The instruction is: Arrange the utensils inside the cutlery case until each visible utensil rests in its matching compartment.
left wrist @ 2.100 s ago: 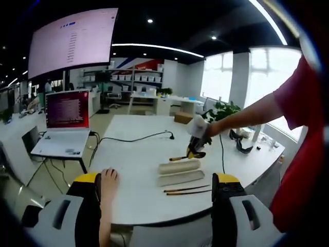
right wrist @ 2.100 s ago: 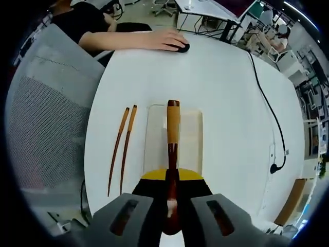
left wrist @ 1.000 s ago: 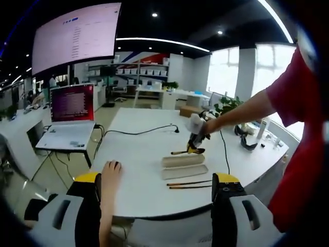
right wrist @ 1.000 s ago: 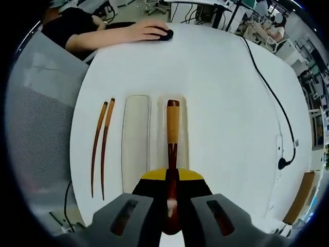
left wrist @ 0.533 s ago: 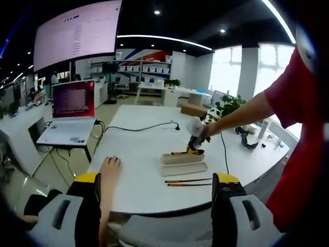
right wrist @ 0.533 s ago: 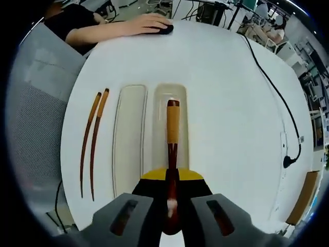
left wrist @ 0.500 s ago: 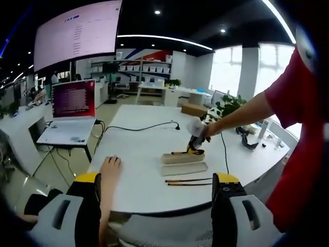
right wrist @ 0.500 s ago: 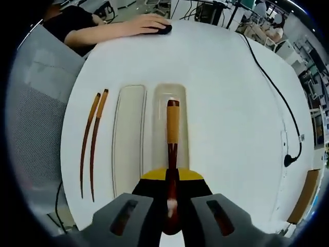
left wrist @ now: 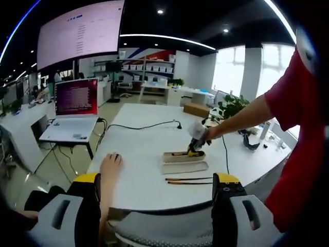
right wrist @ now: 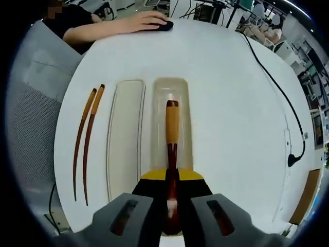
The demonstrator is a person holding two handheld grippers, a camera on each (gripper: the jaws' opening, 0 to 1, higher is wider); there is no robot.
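Observation:
My right gripper (right wrist: 171, 213) is shut on a wooden utensil (right wrist: 171, 126) with a dark red shaft and an orange end. The utensil points lengthwise along the open case tray (right wrist: 182, 92), just above it or touching it; I cannot tell which. The case lid (right wrist: 125, 139) lies left of the tray, and a pair of brown chopsticks (right wrist: 85, 139) lies left of the lid. The left gripper view has the right gripper (left wrist: 196, 144) at the tray (left wrist: 181, 157), with the lid (left wrist: 185, 167) and chopsticks (left wrist: 187, 180) nearer. My left gripper (left wrist: 157, 206) stands open, far back from the table.
A seated person's hand (right wrist: 146, 20) rests on a mouse at the white table's (right wrist: 236, 103) far edge. A black cable (right wrist: 275, 92) runs along the right. A red-screened laptop (left wrist: 74, 103) stands on a side desk. A grey mesh chair (right wrist: 36, 87) sits beside the table.
My right gripper has carried the utensil from over the lid's side to along the tray and come lower. The left gripper view has drifted back slightly.

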